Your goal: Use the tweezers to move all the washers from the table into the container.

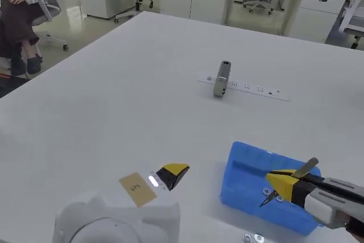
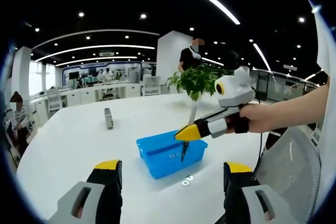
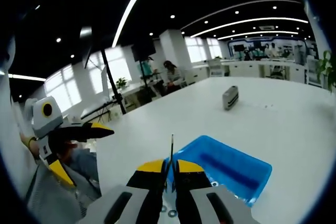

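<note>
On the white desk [image 1: 114, 101], toward its near right side, stands the blue container [image 1: 244, 169], an open rectangular tray. Left of it, well apart, the left gripper [image 1: 170, 176] hovers above the desk; in the left gripper view its 2 jaws stand wide apart with nothing between them. The right gripper [image 1: 282, 185] reaches in from the right over the container, its jaws closed on the tweezers [image 1: 268, 199], as the right gripper view shows. The tweezers slant downward, and their tips hang inside the container's outline, just above its floor. Farther back on the desk a small grey device [image 1: 222, 79] rests on a white power strip [image 1: 256, 89]. Washers [image 1: 266, 190] lie on the container floor beside the tweezer tips. 2 more washers [image 1: 253, 237] lie on the desk just outside the container's near wall, below the right gripper.
</note>
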A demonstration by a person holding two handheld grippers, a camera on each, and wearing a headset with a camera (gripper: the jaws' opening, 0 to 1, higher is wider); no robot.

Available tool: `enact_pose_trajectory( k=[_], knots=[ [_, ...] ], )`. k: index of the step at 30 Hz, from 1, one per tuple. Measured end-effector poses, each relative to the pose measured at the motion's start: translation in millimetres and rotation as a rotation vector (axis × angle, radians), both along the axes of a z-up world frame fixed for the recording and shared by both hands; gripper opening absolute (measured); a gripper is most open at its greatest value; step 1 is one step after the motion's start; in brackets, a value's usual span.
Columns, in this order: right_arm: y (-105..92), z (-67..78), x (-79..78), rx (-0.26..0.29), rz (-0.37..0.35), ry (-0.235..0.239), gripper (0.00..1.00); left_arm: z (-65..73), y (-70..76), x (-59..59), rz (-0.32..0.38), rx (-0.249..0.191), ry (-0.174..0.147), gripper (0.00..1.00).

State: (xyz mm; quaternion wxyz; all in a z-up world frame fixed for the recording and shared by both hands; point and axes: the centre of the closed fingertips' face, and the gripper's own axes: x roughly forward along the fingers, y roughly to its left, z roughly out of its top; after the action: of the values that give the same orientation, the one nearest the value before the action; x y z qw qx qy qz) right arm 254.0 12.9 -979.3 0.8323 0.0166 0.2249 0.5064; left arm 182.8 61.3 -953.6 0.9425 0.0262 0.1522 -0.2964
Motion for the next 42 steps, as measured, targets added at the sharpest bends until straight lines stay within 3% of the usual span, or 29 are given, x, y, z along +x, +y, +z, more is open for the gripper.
enact_pose_trajectory(
  k=[6,21,42],
  knots=[
    [1.0,-14.8,-10.4,-0.044,0.026,0.008,0.04,0.0,0.1,-0.1,0.0,0.001,0.0,0.8],
    [-3.4,-38.6,-17.3,-0.115,0.051,0.023,0.04,0.3,0.2,-0.1,0.001,0.0,-0.001,0.8],
    [-1.9,-51.5,-20.5,-0.189,0.088,0.0,0.04,-1.3,-1.3,-1.0,-0.008,0.008,0.003,0.8]
  ],
)
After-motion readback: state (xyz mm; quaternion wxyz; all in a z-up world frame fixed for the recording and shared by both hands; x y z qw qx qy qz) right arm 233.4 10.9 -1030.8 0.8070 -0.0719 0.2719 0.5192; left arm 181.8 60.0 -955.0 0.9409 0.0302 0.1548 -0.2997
